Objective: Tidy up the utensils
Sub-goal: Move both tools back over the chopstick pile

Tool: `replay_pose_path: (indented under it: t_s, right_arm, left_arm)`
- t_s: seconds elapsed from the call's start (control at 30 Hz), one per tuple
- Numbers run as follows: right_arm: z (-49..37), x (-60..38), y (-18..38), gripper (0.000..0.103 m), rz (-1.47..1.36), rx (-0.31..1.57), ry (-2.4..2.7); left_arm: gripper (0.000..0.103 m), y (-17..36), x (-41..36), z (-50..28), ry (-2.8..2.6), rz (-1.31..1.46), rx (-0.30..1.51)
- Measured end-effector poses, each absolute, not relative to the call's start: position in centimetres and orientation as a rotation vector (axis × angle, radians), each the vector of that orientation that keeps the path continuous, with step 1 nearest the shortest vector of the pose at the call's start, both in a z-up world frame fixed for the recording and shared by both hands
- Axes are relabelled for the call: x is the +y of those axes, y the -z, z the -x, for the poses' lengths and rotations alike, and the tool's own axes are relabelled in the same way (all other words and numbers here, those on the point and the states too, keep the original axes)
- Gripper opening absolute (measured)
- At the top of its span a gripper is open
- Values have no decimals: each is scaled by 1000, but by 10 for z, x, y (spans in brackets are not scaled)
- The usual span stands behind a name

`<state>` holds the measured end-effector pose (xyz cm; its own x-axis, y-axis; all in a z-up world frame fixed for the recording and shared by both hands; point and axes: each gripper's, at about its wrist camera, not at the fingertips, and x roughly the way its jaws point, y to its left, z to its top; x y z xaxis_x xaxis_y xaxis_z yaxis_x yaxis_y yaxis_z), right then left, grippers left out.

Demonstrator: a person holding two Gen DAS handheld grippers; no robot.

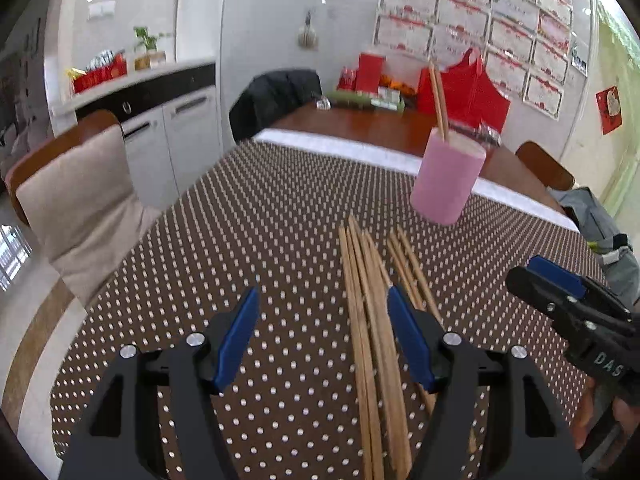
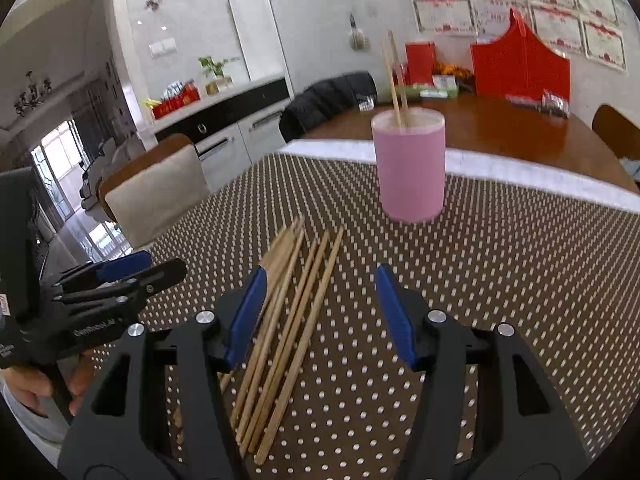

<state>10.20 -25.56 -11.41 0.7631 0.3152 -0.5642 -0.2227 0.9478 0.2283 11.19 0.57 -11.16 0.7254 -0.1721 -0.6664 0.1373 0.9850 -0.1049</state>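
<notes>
Several chopsticks (image 2: 288,320) flat on the tablecloth (image 2: 500,300), tips toward the pink cup (image 2: 410,168)

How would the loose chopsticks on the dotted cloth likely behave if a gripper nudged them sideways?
The chopsticks look thin, stiff and light, so they would probably slide or roll together rather than bend. Lying bunched and overlapping on the tablecloth, some would likely fan apart. The pink cup stands clear beyond them.

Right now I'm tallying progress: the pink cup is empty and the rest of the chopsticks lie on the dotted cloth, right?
Not quite: the pink cup already holds two chopsticks, as the right wrist view shows. The rest of the chopsticks do lie on the dotted cloth.
</notes>
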Motion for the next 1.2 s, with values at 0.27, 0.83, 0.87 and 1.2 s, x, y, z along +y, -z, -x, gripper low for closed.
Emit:
replay_pose_path:
  t_s: [0.27,0.83,0.87,1.2]
  right_arm:
    - [-109,-249,139,57,-145,730,-276]
    - [-126,-245,156,58,-137,808,-284]
    - [-127,-245,156,58,-139,808,-285]
    - [-129,-246,159,58,-148,819,-288]
  left_arm:
    - [66,145,-2,-121,161,-65,842]
    - [66,161,-15,-134,172,-126,878]
    - [66,161,-17,-135,173,-129,877]
    - [68,167,-22,-148,144,-152,932]
